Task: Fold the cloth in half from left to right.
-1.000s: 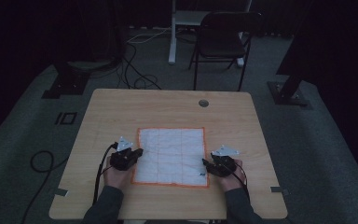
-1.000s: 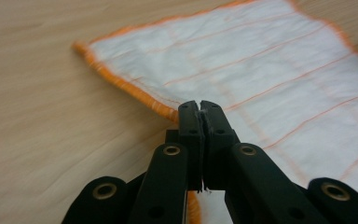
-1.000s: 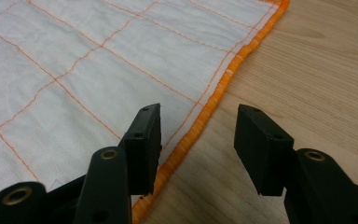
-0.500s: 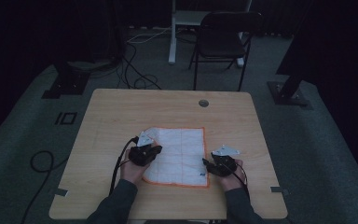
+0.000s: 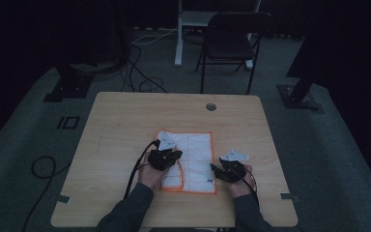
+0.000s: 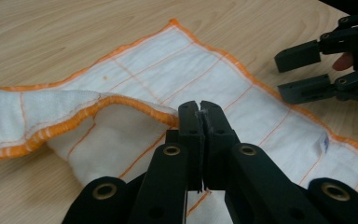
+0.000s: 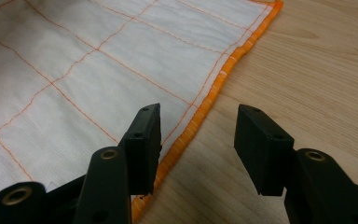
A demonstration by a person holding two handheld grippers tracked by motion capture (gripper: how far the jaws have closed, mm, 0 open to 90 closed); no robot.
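A white cloth (image 5: 198, 150) with orange grid lines and an orange hem lies on the wooden table (image 5: 125, 125). My left gripper (image 5: 173, 157) is shut on the cloth's left hem (image 6: 121, 105), which is lifted and curled over the rest of the cloth (image 6: 205, 70). My right gripper (image 5: 214, 170) rests at the cloth's lower right edge. Its jaws stand open astride the orange hem (image 7: 214, 93), one over the cloth (image 7: 98, 60) and one over bare wood. In the left gripper view the right gripper (image 6: 303, 70) shows open at the upper right.
A round cable hole (image 5: 211, 106) sits near the table's far edge. Beyond the table stand a dark folding chair (image 5: 232, 38) and a white post (image 5: 178, 34). Stand bases (image 5: 67, 84) and cables (image 5: 140, 77) lie on the floor.
My left gripper has moved right across the cloth, pulling the left hem with it, so the cloth's left part now folds over. The right gripper has stayed put.
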